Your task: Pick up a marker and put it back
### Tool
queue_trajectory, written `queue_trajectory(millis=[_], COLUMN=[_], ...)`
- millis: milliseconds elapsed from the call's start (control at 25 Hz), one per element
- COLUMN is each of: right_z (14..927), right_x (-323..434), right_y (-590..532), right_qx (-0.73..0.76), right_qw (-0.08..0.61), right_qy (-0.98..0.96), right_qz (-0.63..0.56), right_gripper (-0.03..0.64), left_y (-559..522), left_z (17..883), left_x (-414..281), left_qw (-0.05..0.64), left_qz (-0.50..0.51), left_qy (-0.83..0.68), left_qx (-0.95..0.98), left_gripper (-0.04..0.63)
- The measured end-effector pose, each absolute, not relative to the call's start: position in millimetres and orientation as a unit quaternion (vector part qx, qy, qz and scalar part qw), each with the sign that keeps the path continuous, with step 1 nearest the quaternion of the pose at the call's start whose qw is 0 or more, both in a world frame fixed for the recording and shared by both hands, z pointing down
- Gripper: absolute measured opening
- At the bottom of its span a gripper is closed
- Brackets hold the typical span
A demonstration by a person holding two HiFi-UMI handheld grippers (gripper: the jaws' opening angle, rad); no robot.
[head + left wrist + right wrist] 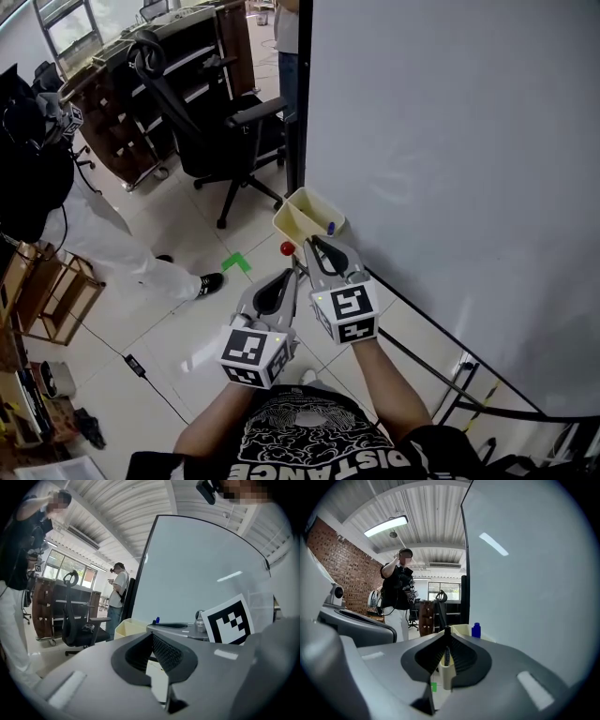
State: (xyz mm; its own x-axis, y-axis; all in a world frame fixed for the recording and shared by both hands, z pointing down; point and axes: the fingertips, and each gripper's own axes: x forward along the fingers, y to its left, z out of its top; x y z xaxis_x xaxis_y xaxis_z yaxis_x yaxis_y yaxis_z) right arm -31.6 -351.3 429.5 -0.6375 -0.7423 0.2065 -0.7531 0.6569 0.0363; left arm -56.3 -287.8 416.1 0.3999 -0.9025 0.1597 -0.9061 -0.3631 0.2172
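My right gripper (310,243) reaches toward the cream marker bin (292,217) fixed at the lower left corner of the whiteboard (450,150). In the right gripper view its jaws (446,641) are shut on a thin black marker (447,654) that stands upright, its cap poking out above the tips. A blue-capped marker (476,630) sticks up in the bin (461,629), and it also shows in the head view (330,227). My left gripper (292,272) hangs just left of the right one, shut with nothing in it (152,637).
A small red object (287,248) sits just beyond the left gripper's tip. A black office chair (211,122) stands on the tiled floor behind the bin. A person in white trousers (112,248) stands at left. The whiteboard's stand legs (450,384) run along the floor at right.
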Motion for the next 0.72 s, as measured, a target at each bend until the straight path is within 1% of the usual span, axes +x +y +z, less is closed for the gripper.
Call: queue_trajectory(millis=[360, 720], right_z=[409, 365], right_x=[-26, -20], right_y=[-348, -326], right_qx=[0.418, 0.406], right_qw=[0.077, 0.039], right_qy=[-0.905, -0.913], right_qz=[0.012, -0.020], right_gripper=[0.028, 0.028], left_y=[-290, -280], left_z=[421, 414], left_x=[-55, -49], left_qw=[0.140, 0.135], left_qz=[0.008, 0.003], left_qy=[-0.550, -0.562], left_qx=[0.824, 0.816], left_gripper=[0.006, 0.006])
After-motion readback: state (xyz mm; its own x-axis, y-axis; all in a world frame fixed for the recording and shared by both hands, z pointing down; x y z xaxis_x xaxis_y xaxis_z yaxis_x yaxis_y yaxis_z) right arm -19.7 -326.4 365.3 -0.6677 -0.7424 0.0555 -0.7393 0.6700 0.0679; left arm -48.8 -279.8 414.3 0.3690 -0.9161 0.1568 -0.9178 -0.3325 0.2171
